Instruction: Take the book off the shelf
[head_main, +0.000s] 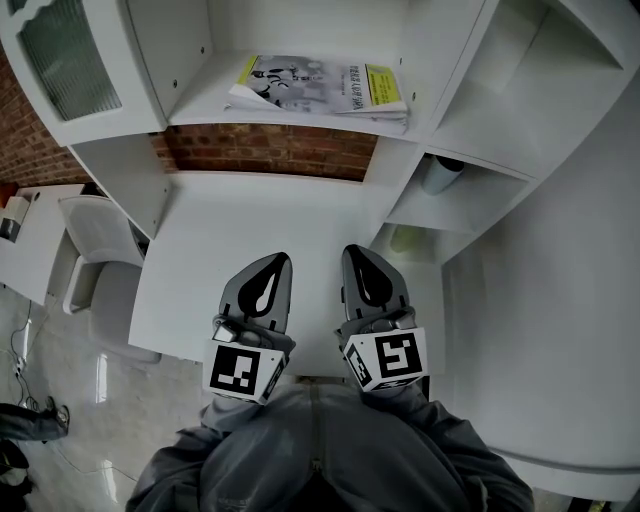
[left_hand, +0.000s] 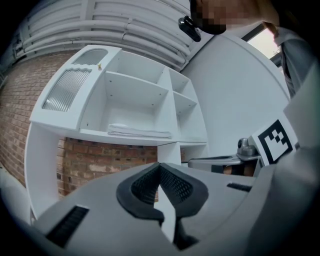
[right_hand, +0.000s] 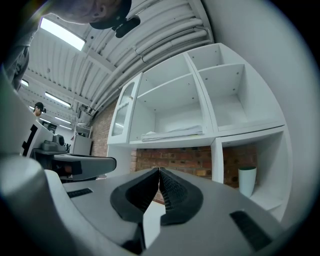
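Observation:
The book (head_main: 320, 86) lies flat on a white shelf (head_main: 200, 110) above the desk, its grey cover with a yellow strip facing up. It shows as a thin white stack (left_hand: 139, 131) in the left gripper view and in the right gripper view (right_hand: 172, 133). My left gripper (head_main: 277, 262) and right gripper (head_main: 355, 253) hover side by side over the white desk (head_main: 250, 230), well short of the shelf. Both are shut with nothing between their jaws. The left gripper's tips (left_hand: 160, 166) and the right gripper's tips (right_hand: 159, 171) point level toward the shelf unit.
A brick wall (head_main: 270, 150) backs the desk. A pale cup (head_main: 440, 175) stands in a lower right compartment, also seen as the cup (right_hand: 246, 181) in the right gripper view. A glass-fronted cabinet door (head_main: 65, 60) is at upper left. A white chair (head_main: 100, 270) stands left of the desk.

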